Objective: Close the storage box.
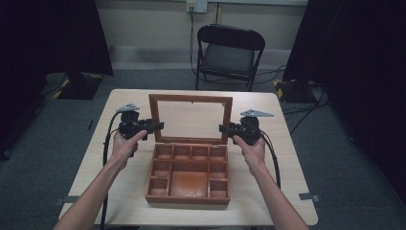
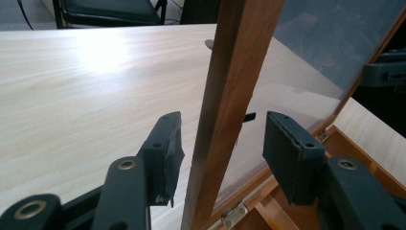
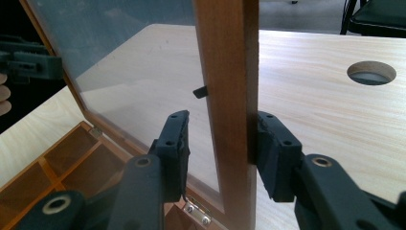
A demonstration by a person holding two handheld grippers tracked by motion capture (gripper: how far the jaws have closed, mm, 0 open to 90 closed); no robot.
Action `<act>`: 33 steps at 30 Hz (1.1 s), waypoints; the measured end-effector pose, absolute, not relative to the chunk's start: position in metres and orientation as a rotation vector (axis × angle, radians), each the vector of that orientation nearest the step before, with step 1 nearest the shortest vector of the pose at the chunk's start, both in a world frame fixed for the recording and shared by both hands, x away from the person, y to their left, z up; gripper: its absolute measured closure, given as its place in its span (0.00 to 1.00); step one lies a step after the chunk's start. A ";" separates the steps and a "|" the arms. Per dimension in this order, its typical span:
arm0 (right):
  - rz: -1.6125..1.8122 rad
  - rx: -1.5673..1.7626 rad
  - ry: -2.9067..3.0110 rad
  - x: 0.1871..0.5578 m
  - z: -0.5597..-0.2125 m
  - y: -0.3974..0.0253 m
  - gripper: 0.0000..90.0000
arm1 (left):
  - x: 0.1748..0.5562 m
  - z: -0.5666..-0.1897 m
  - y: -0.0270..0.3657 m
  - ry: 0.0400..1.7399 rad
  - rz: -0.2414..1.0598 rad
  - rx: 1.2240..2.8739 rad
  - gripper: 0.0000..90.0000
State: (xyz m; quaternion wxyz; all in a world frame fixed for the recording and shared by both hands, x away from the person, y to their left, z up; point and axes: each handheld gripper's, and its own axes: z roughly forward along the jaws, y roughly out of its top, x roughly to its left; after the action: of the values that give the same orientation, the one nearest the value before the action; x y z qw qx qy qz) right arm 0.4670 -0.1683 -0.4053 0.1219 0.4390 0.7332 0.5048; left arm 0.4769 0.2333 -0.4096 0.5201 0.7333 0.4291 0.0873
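Note:
A brown wooden box (image 1: 187, 190) with several empty compartments lies on the table, its glass-paned lid (image 1: 190, 99) standing upright. My left gripper (image 1: 158, 126) is at the lid's left side rail. In the left gripper view the rail (image 2: 230, 86) runs between the jaws of the left gripper (image 2: 222, 143), which is open with a gap on both sides. My right gripper (image 1: 224, 128) is at the lid's right rail. In the right gripper view the right gripper (image 3: 220, 139) straddles that rail (image 3: 227, 72); one pad (image 3: 270, 153) touches the wood, the other stands apart.
The light wooden table (image 1: 124, 191) has bare room on both sides of the box and a round hole (image 3: 371, 73) beyond the lid. A black folding chair (image 1: 230, 50) stands behind the table. Dark curtains hang at both sides.

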 end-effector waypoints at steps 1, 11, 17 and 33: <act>1.471 1.277 2.144 0.465 -0.405 -0.169 0.67 | 0.477 -0.409 0.233 1.021 0.208 1.755 0.59; 1.494 1.306 2.101 0.466 -0.401 -0.174 0.44 | 0.473 -0.406 0.233 0.993 0.230 1.765 0.65; 1.511 1.284 2.086 0.466 -0.394 -0.175 0.43 | 0.471 -0.405 0.233 0.989 0.230 1.767 0.65; 1.474 1.219 2.153 0.451 -0.382 -0.160 0.53 | 0.456 -0.398 0.235 0.966 0.239 1.807 0.61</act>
State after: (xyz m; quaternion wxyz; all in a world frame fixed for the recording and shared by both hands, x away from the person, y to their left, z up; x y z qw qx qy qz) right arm 0.4506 -0.1599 -0.3818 0.1304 0.4196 0.7413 0.5074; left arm 0.4557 0.2349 -0.3975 0.5135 0.7517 0.4019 0.0993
